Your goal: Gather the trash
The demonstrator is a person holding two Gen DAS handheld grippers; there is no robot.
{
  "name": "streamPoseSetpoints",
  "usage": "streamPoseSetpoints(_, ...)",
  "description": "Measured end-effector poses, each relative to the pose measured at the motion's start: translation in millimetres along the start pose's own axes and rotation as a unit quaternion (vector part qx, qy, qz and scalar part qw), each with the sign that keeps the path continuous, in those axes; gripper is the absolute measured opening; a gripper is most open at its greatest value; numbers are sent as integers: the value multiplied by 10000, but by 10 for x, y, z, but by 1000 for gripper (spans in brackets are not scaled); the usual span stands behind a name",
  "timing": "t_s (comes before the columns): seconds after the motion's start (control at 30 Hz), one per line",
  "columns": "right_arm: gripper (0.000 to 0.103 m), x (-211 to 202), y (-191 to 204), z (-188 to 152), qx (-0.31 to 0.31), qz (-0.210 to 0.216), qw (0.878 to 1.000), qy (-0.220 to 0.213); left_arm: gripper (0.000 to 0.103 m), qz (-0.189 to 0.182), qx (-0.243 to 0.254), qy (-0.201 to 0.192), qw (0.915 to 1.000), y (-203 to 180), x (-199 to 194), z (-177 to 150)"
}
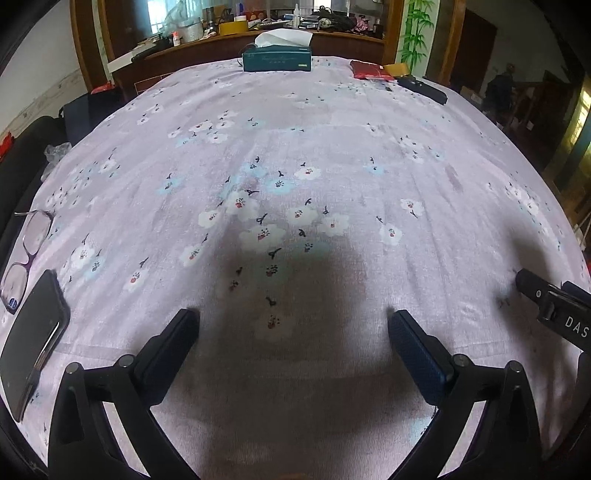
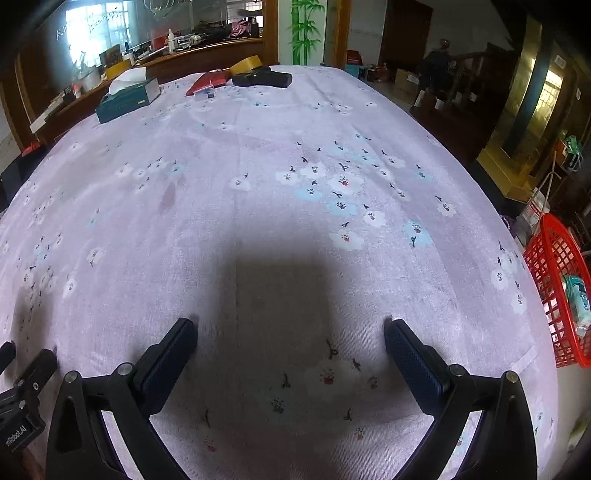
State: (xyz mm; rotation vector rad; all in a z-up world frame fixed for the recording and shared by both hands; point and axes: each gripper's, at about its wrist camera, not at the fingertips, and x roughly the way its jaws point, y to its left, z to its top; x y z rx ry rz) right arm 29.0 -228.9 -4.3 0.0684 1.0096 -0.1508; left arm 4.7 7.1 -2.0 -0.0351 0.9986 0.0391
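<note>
On the counter: one tissue box at the far edge, one red packet, one phone, one pair of glasses — one red basket beside the right edge.

From where I drive the rig, the table spreads ahead under a cloth, and I read places off the left wrist view as a clock face. At twelve o'clock, at the far edge, sits the tissue box, with a cluttered shelf behind it. At one o'clock lie a flat packet, a tape roll just beside it, and a case in front of the roll. At nine o'clock, near the left edge, lie the glasses, with the phone just nearer to me. In the right wrist view, a basket stands off the table's right edge at three o'clock, with wrappers in it.
</note>
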Motion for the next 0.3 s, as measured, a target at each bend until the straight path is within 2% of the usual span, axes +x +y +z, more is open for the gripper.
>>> streamPoseSetpoints(0.3,103,1,-5,0,2,3,10000,1,103,-62,52,4,10000,17,41,50)
